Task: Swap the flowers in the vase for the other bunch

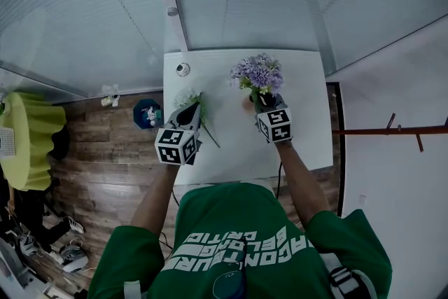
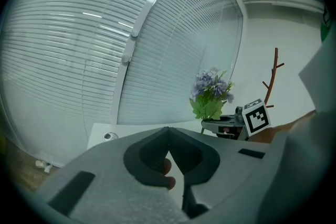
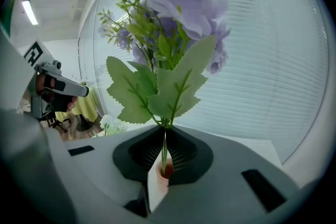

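Looking down in the head view, the purple bunch (image 1: 257, 73) rises directly ahead of the right gripper (image 1: 260, 103). The white bunch (image 1: 189, 98) lies flat on the table (image 1: 308, 129), just beside the left gripper (image 1: 187, 114). Left gripper view: jaws pressed together, nothing between. Right gripper view: jaws pinch the thin green stem, upright above the small pinkish vase (image 3: 164, 169). Leaves are serrated, petals soft lilac. A straight upward pull seems needed.

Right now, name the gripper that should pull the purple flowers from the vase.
Right gripper: its jaws grip the purple flowers' stem above the vase. The left gripper sits by the white bunch.
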A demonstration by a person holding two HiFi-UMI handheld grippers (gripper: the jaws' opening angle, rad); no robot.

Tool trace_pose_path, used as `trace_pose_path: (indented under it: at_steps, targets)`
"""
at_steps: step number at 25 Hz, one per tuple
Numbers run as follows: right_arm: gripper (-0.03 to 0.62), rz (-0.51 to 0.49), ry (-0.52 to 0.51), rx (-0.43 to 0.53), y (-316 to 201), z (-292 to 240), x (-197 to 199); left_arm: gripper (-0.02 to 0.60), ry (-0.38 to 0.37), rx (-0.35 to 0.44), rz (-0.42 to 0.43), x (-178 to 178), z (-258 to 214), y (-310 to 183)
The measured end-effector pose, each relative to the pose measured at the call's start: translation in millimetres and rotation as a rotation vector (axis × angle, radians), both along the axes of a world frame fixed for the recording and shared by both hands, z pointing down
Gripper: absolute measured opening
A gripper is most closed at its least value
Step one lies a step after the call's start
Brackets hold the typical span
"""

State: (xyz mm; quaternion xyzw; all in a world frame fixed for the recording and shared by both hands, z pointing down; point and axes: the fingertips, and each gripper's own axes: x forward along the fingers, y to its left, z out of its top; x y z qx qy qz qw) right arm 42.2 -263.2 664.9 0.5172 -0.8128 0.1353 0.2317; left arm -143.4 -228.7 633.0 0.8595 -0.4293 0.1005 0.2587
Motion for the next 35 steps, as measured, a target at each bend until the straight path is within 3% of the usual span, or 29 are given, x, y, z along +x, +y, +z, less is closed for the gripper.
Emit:
trace_pose_path:
  at_steps: [6, 19, 26, 35]
  targets:
    - [0.028, 0.023, -0.094, 0.042, -6.4, -48.3, 12.1, 0.005, 0.002, 0.025, -0.019, 10.3, -17.9, 2.0]
    - [0.028, -0.028, -0.121, 0.112, -5.8, -111.8, 37.3, 0.005, 0.001, 0.090, -0.069, 39.5, -51.1, 6.2]
    - [0.028, 0.028, -0.120, 0.113, 11.0, -120.3, 92.3, 0.005, 0.000, 0.108, -0.010, 92.1, -63.1, 10.1]
    - [0.028, 0.180, -0.105, 0.095, 49.0, -118.1, 197.1, 0.005, 0.007, 0.125, 0.145, 191.4, -72.6, 12.2]
